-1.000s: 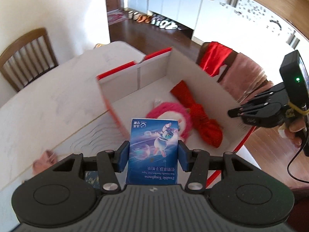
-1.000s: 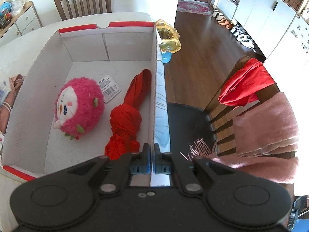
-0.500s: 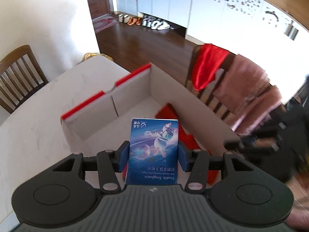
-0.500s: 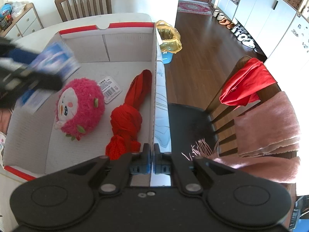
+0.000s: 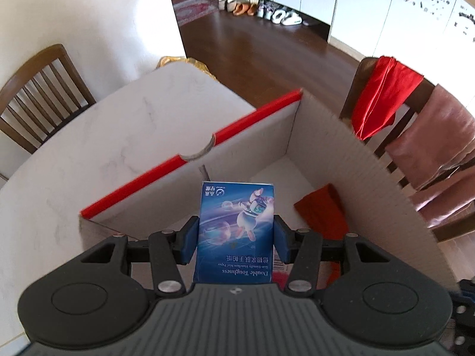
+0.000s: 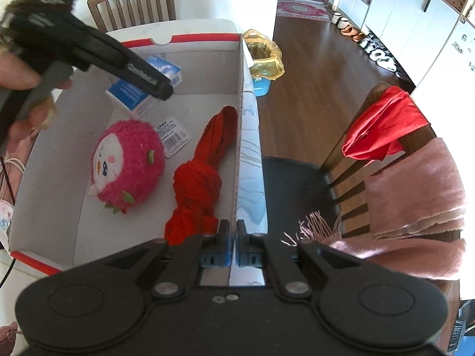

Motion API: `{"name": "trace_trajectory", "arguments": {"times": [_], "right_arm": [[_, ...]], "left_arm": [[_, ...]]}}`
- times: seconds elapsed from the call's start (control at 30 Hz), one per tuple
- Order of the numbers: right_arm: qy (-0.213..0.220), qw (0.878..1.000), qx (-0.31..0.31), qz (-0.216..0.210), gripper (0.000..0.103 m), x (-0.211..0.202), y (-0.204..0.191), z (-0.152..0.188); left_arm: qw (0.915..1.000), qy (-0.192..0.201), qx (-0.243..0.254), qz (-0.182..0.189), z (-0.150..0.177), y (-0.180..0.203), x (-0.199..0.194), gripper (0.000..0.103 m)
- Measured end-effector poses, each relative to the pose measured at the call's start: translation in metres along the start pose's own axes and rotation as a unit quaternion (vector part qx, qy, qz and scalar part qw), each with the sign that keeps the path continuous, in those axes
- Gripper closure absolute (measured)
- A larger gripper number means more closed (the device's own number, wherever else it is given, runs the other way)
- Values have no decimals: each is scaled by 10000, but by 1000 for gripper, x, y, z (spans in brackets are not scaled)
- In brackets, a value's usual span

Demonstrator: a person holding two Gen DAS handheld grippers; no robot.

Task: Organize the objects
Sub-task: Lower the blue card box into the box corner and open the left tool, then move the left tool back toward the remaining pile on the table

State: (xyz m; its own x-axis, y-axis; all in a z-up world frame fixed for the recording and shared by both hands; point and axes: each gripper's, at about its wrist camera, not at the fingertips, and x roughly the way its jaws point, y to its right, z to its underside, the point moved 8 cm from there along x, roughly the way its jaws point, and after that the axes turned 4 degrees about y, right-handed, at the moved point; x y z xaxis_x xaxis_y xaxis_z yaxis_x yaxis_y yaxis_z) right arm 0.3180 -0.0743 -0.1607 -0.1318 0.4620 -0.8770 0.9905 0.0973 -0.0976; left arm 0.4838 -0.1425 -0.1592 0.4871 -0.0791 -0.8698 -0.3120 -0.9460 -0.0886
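Tissue pack: long axis along fingers, tilted down into box | left claw clamps it | right claw closed on box wall

Wooden chair, red cloth and pink scarf over another chair, shoes

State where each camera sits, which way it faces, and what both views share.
Left wrist: on the left gripper, angled down over the box's far end; its pads clamp the blue tissue pack.
Right wrist: on the right gripper, angled down along the white box side wall it pinches; a hand shows.
Shared: box, tissue pack, red cloth, chair with red garment.
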Motion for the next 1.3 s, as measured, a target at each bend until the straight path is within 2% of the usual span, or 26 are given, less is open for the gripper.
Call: {"name": "trace_trajectory", "arguments": {"times": [0.47,0.53,0.6,0.7,0.9,1.3], "right_arm": [[-34,9999,95,-55,100,1,2,1],[-28,9999,88,-46,101,0,1,1],[-27,9999,91,-56,101,-1,0,1],[-29,10000,68,-67,101,-1,0,2],[-31,10000,17,-66,101,-1,0,2],[-23,9999,-133,-58,100,-3,-2,2]], "left_arm": [[9991,-272,275,181,15,6,24,52],[9991,-276,169,279,15,5,23,49],[9990,-212,66,382,14,4,18,36],[9989,-100,-19,454,12,2,10,34],[9984,146,-163,518,10,-6,-21,34],[9950,756,-241,613,28,-35,-118,34]]}}
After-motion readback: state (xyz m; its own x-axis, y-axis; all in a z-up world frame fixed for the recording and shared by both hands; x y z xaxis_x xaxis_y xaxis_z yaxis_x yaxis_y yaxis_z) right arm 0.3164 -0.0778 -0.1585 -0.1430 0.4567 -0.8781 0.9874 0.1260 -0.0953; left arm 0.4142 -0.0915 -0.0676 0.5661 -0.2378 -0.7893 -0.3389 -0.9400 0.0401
